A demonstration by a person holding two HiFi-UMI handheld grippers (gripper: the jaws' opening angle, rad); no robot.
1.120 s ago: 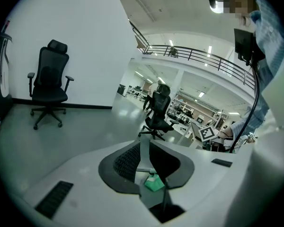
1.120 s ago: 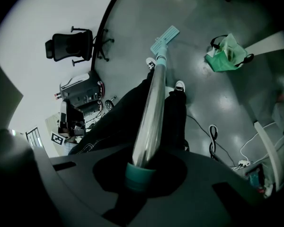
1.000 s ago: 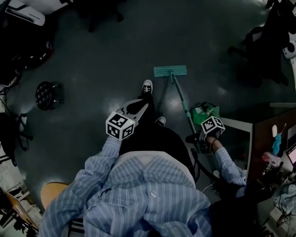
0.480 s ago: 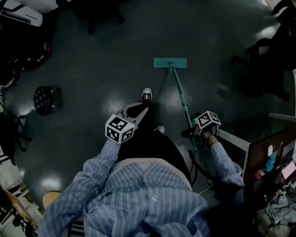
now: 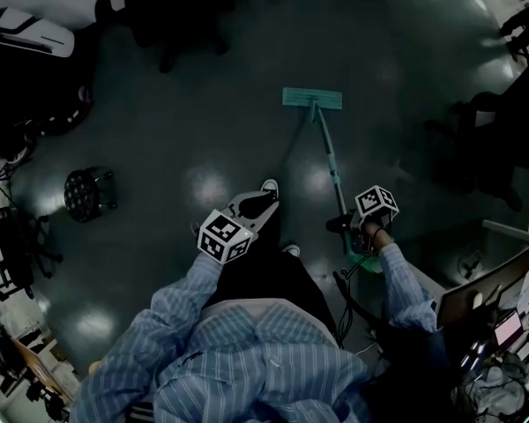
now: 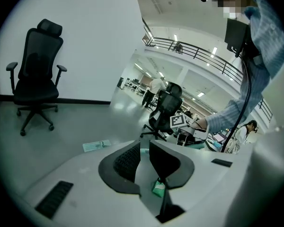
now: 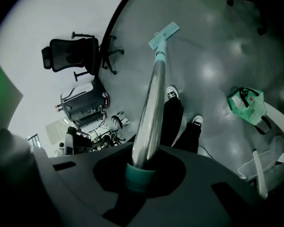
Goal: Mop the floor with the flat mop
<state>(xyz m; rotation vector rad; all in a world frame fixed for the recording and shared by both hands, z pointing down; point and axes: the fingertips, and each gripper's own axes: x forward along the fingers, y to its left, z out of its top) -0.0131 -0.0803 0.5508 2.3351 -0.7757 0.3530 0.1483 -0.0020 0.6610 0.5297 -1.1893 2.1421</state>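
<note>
The flat mop's teal head [image 5: 311, 98] lies flat on the dark floor ahead of me. Its silver pole [image 5: 331, 161] slants back to my right gripper [image 5: 351, 227], which is shut on the pole just above a teal collar [image 7: 141, 174]. In the right gripper view the pole [image 7: 151, 98] runs up to the mop head [image 7: 163, 34]. My left gripper [image 5: 266, 203] hovers over my legs, left of the pole and apart from it. Its jaws [image 6: 143, 150] stand close together with nothing between them.
A black office chair [image 6: 35, 79] stands by the white wall. A small wheeled stool [image 5: 88, 190] is at left and a white machine [image 5: 31, 26] at far left. A green bag [image 7: 246, 103] lies near my feet. Desks with screens [image 5: 502, 280] and dark chairs [image 5: 502, 139] line the right.
The mop head has slid forward, away from me, and I have stepped after it. The right gripper stays on the pole; the left gripper has kept its place over my legs.
</note>
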